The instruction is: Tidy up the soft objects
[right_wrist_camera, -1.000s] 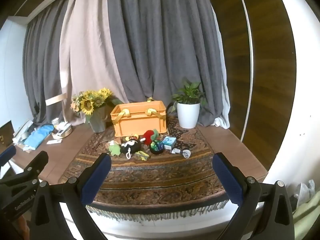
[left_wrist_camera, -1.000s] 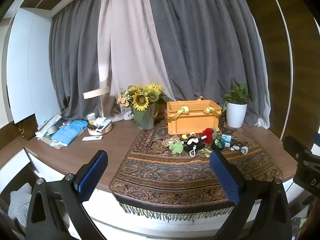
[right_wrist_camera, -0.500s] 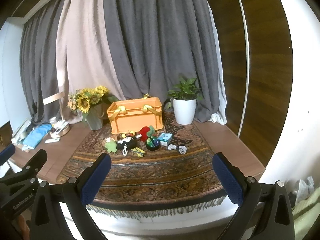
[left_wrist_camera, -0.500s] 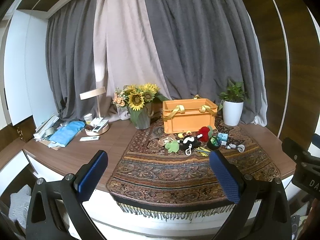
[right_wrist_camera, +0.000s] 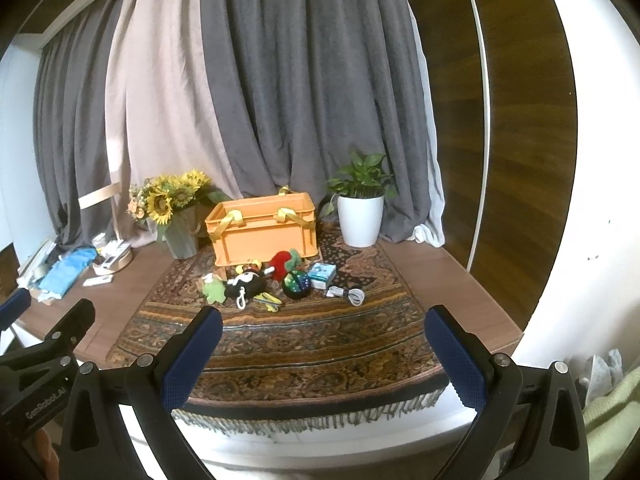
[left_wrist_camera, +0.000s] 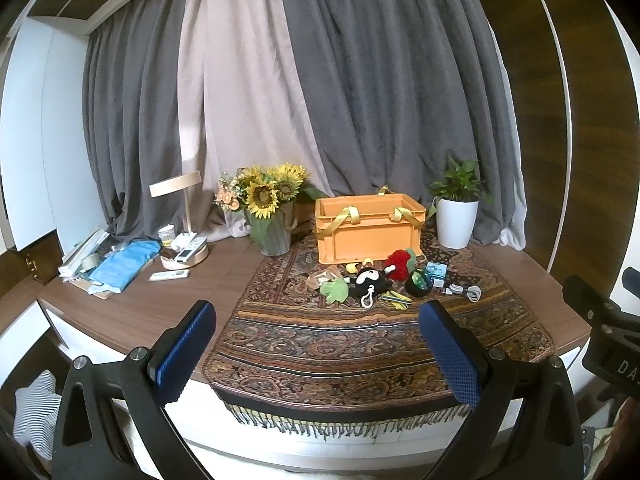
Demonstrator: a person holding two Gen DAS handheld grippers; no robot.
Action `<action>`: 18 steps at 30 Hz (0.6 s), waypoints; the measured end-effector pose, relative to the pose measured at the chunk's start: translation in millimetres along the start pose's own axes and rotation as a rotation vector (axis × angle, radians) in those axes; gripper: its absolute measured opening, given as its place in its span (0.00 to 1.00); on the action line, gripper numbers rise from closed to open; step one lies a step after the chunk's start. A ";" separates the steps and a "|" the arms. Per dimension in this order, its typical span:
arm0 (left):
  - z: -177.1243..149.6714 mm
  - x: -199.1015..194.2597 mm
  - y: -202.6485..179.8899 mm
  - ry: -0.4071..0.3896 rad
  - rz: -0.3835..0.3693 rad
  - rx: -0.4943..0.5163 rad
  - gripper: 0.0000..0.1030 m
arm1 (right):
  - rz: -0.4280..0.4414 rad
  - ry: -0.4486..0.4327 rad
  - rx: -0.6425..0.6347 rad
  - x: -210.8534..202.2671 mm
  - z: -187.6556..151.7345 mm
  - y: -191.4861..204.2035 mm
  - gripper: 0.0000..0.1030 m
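Left gripper (left_wrist_camera: 316, 322) hangs short of the table's front edge, blue pads spread wide, nothing between them. Right gripper (right_wrist_camera: 322, 324) is the same story: jaws far apart, empty, held off the near edge beside its partner. Straight ahead of both lies the patterned rug (left_wrist_camera: 372, 344), fringe draped over the front of the wooden table (left_wrist_camera: 132, 300). Out past the middle of that rug sits the cluster of soft toys: a green plush (left_wrist_camera: 334, 290) on the left, a black-and-white plush (left_wrist_camera: 370, 278) with a white clip touching it, a red plush (left_wrist_camera: 398, 264) behind and to the right, and a dark ball with coloured spots (left_wrist_camera: 418, 282) just beside that. Yellow-green bits lie in front of the ball. Right behind the toys stands the orange crate (left_wrist_camera: 368, 228), yellow straps looped over its rim. Sunflowers (left_wrist_camera: 266, 196) are to the crate's left, a potted plant (left_wrist_camera: 458, 216) to its right, a coiled white cable (left_wrist_camera: 464, 291) near the ball, and grey curtains behind everything.
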State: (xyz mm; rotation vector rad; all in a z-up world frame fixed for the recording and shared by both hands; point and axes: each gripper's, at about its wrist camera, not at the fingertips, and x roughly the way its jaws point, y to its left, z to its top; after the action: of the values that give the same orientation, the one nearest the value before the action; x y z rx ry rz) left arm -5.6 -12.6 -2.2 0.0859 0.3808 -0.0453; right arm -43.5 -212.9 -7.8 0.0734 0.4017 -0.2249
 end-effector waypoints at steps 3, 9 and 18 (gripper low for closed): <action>0.1 0.0 -0.9 -0.003 -0.002 0.000 1.00 | -0.005 -0.004 -0.003 -0.6 1.0 1.3 0.99; 2.5 3.0 -3.4 -0.001 -0.007 0.003 1.00 | -0.009 -0.004 -0.002 0.0 2.0 1.1 0.99; 0.8 6.0 -6.1 0.009 -0.009 0.004 1.00 | -0.008 0.004 -0.001 1.6 2.4 -0.3 0.99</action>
State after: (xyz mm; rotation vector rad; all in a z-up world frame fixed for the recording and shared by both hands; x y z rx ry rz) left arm -0.1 -18.9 -4.1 0.0883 0.3898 -0.0551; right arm -41.2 -213.8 -6.2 0.0716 0.4056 -0.2328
